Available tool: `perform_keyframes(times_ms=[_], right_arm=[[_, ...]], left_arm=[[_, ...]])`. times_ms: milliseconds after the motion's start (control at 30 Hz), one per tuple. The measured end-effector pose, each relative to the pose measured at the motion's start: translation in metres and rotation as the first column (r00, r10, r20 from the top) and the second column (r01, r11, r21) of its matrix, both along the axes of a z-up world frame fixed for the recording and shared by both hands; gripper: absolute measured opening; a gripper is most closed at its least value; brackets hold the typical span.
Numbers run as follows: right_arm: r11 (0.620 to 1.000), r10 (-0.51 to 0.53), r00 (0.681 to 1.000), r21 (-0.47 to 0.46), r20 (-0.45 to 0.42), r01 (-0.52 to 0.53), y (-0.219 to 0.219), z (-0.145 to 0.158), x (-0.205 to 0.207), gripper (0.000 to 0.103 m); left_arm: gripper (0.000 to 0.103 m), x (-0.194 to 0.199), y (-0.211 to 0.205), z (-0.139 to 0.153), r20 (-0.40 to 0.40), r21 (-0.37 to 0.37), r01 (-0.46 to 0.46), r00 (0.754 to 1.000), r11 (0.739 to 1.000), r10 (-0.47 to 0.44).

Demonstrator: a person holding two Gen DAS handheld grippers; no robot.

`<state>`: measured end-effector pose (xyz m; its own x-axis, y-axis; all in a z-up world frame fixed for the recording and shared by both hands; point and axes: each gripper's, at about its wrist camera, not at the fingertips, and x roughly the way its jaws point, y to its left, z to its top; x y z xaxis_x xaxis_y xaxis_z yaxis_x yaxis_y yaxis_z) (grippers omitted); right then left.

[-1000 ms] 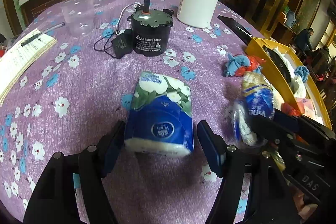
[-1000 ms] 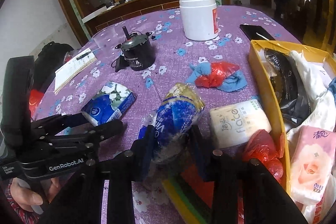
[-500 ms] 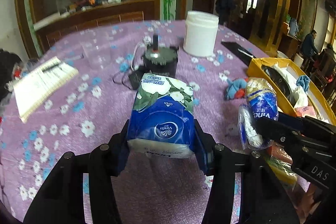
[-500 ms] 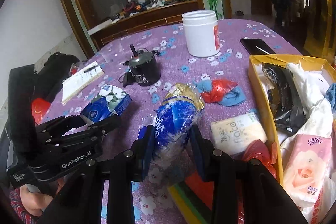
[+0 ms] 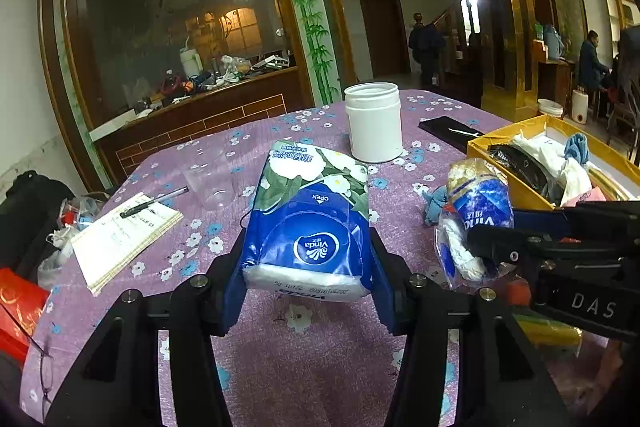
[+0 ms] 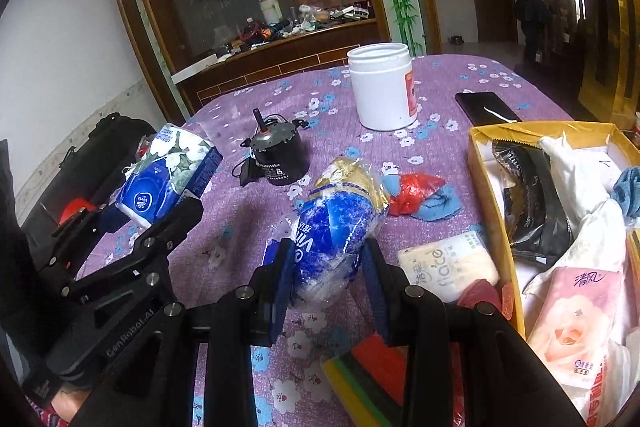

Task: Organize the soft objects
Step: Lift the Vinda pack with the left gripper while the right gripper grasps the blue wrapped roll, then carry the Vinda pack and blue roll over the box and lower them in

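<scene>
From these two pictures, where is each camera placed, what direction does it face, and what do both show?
Left wrist: sits on the left gripper, facing across the table at its Vinda tissue pack; own two fingers show.
Right wrist: sits on the right gripper, facing its blue roll pack; own fingers show.
Shared: both packs, each other's gripper, white jar, yellow box.

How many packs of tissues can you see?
4: Vinda pack in the left gripper, crumpled Vinda pack in the right gripper, cream pack on the table, pink pack in the yellow box. More may be hidden.

Two blue Vinda tissue packs (image 5: pixel 308 227) (image 6: pixel 332 243), lifted.
</scene>
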<state>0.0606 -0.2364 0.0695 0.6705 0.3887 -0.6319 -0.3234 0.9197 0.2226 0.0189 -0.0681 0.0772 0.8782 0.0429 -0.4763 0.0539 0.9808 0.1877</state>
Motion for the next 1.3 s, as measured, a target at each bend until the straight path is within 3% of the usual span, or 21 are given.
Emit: perform_keyframes(times_ms=[1000, 1300], right_arm=[[1.000, -0.011, 1.000, 0.013, 0.028, 0.011, -0.003, 0.005, -0.005, 0.036], [0.998, -0.035, 0.998, 0.044, 0.045, 0.033, -0.014, 0.017, -0.009, 0.036]], left_arm=[[0.051, -0.009, -0.007, 0.001, 0.031, 0.038, -0.010, 0.999, 0.999, 0.009], [0.051, -0.008, -0.004, 0.012, 0.000, -0.071, 0.039, 0.999, 0.997, -0.039]])
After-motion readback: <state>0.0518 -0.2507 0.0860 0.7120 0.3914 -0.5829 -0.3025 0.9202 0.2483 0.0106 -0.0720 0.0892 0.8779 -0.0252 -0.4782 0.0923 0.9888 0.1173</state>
